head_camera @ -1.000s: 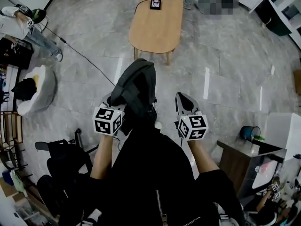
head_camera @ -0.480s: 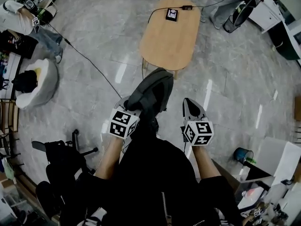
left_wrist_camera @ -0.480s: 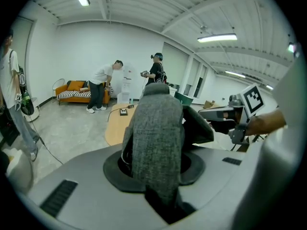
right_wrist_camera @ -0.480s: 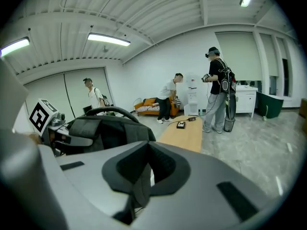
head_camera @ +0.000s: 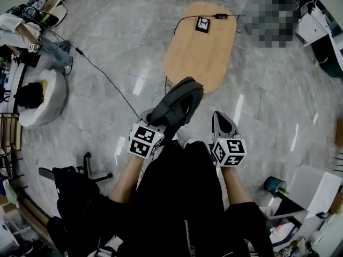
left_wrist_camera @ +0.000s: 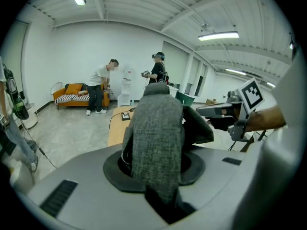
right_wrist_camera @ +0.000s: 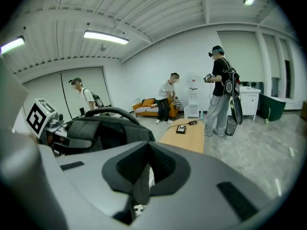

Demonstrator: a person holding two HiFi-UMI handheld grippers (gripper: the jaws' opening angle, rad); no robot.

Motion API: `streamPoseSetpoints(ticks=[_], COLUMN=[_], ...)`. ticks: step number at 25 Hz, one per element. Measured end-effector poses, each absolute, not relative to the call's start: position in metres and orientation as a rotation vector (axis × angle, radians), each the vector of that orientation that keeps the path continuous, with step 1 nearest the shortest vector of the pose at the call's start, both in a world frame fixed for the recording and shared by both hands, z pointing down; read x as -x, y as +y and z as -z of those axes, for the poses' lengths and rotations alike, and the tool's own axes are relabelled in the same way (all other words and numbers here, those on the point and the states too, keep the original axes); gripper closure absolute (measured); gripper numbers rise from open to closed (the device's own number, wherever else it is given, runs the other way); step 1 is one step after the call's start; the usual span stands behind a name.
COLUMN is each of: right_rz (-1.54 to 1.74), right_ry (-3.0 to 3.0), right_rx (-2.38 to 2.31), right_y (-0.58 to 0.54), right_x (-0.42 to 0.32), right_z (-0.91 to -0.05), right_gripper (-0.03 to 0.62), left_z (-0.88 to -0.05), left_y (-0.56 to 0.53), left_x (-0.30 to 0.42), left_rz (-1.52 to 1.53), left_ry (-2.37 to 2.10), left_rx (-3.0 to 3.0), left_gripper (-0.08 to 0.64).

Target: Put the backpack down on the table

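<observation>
Backpack [head_camera: 177, 105]: dark grey, off the floor [head_camera: 107, 52] and hanging from the left tool [head_camera: 151, 126], not resting on the surface [head_camera: 198, 58]. In the head view its far end is lying close to the near edge of that oval wooden surface; I cannot tell whether the two are touching.

Left tool: I am reading its own view, and the jaws are clamping a grey woven strap [left_wrist_camera: 157, 143] of the backpack. The strap is running up between them and filling the gap.

Right tool [head_camera: 222, 119]: it is travelling just beside the backpack, on its right, apart from it. In the right gripper view the jaws are standing together at the tip [right_wrist_camera: 144, 171], and nothing is sitting between them. The backpack's body and top handle are showing to the left in that view [right_wrist_camera: 103, 131].

Surface: it is carrying a small black device [head_camera: 203, 24] with a square marker at its far end, and a cable [head_camera: 185, 17] is running from the device.

Surroundings: two people are standing beyond the surface, one [left_wrist_camera: 100, 85] near an orange sofa [left_wrist_camera: 72, 91].
</observation>
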State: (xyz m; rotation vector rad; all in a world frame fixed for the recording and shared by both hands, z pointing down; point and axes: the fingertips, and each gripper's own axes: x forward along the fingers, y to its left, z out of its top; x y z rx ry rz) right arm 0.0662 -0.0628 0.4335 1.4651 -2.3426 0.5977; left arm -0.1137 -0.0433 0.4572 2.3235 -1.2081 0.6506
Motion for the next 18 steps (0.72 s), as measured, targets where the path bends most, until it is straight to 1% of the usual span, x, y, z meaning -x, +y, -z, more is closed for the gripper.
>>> streamPoseSetpoints(ticks=[10,18], right_rz=[-0.643,-0.6], right_ry=[-2.384,-2.448], right_rx=[-1.413,-1.319], right_y=[-0.155,-0.239], right_x=[-0.087,-0.114], right_z=[-0.452,-0.437], right_gripper=[0.581,0.581], left_z=[-0.469,-0.464], left_y=[-0.12,-0.185], left_x=[0.092,0.073], left_rz=[-0.679,-0.647], left_ry=[-1.225,-1.295], left_rx=[-2.279,-2.219], left_gripper=[0.453,0.453])
